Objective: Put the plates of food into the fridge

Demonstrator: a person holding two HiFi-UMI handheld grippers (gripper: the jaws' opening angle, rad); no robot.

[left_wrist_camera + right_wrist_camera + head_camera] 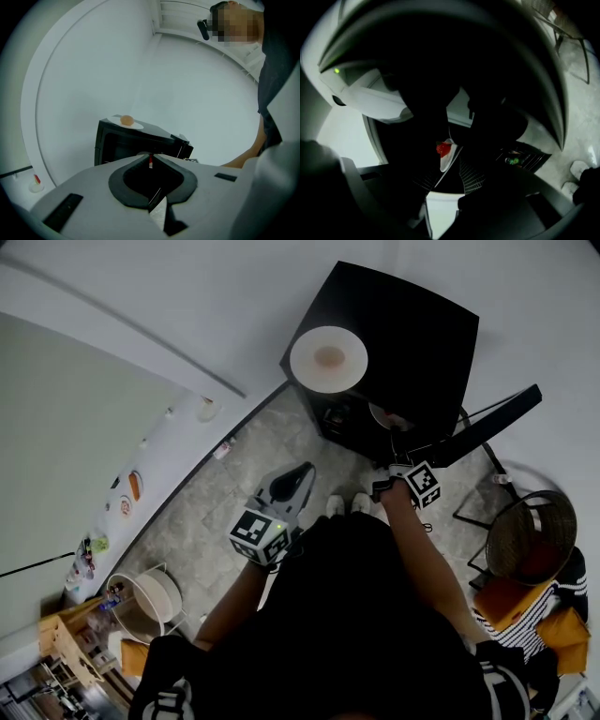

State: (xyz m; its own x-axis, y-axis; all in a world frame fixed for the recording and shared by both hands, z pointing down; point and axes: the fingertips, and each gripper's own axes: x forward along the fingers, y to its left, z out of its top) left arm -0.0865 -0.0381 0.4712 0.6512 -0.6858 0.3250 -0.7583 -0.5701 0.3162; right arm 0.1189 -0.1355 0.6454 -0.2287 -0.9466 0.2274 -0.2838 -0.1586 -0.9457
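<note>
**One plate inside the fridge, one on its roof**

The plate [449, 157] with the red food [443, 149] is inside the black fridge [403, 324], right by a wire shelf [471, 176]. The inside is too dark for me to say whether it lies flat there. My right gripper [401, 460] is at the fridge's open front with its jaws spread wide. They press on nothing, and the plate sits just ahead of them, clear of both.

The second plate [328, 357] lies on top of the fridge near a front corner, with a round brownish piece of food [127, 120] in its middle. The fridge door [487, 427] is swung open to my right.

My left gripper [150, 158] is back from the fridge, over the tiled floor [253, 456] and pointing towards it. Its jaw tips are closed together and I hold nothing in it. The fridge stands against a plain white wall [197, 93].
</note>
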